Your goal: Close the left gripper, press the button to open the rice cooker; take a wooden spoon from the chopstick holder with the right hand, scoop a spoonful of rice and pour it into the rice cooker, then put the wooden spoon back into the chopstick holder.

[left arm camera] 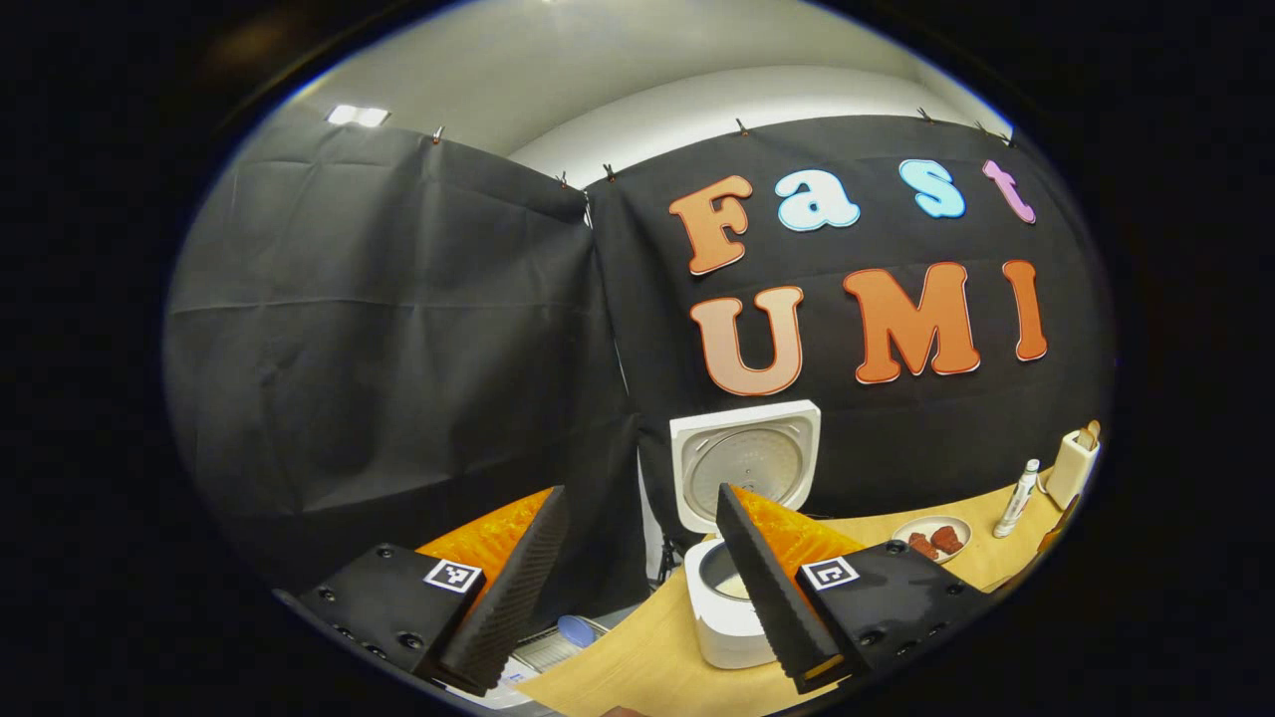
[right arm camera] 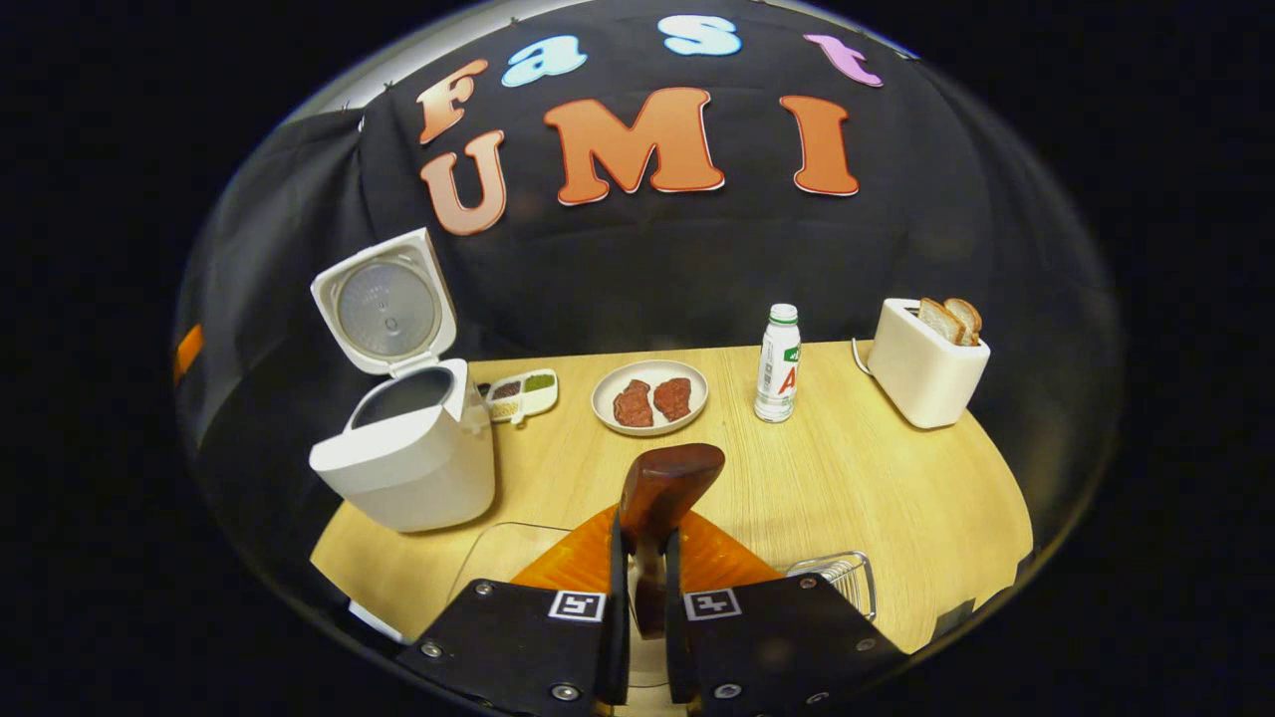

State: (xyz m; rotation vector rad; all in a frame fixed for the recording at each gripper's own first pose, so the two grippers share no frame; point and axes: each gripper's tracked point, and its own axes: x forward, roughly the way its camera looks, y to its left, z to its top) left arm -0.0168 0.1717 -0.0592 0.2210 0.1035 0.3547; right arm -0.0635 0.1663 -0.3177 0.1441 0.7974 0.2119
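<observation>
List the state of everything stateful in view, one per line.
rice cooker: lid up, pot open
wooden spoon: clamped in right gripper, bowl up
left gripper: jaws apart, holding nothing
toaster: bread sticking out of slots
bottle: upright, capped
plate: holds two pieces of meat

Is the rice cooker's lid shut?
No, the rice cooker stands with its lid swung up, so you can see into the pot.
</observation>
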